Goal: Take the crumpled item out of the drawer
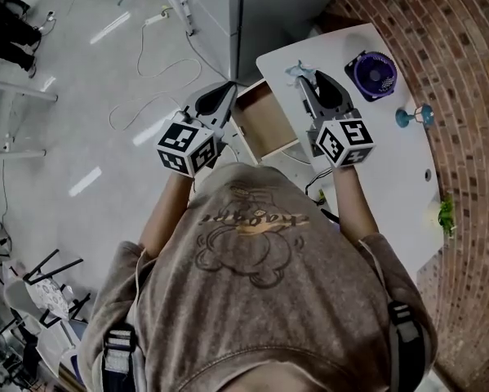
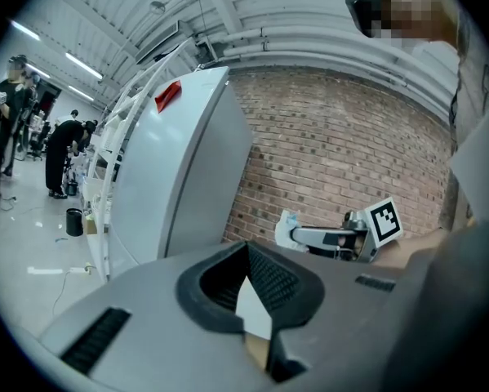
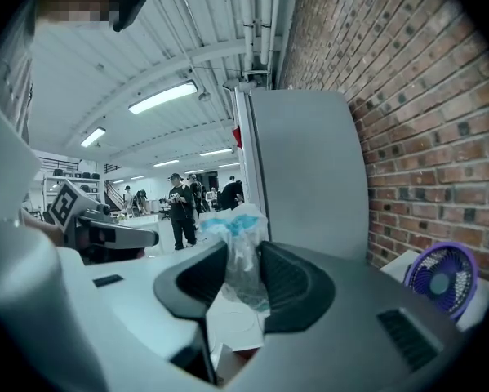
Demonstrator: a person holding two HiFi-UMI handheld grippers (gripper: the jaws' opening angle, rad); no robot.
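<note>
Carrying the crumpled wrapper (image 3: 233, 222), pinched by the right gripper (image 3: 244, 253), over the table (image 1: 391, 166) edge beside the open drawer (image 1: 264, 129), we should hold pressure steady and lift gently; the left gripper (image 2: 246, 247) has its jaws closed and empty.

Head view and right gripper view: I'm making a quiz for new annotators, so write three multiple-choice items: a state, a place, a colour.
1. The drawer is: A shut; B open; C lying on the floor.
2. The crumpled item is: A inside the drawer; B on the floor; C between the fingers of the right gripper.
3. The fan on the table is: A red; B purple; C yellow.
1 B: its wooden inside shows. 2 C: the fingers pinch it. 3 B: its grille is purple.
</note>
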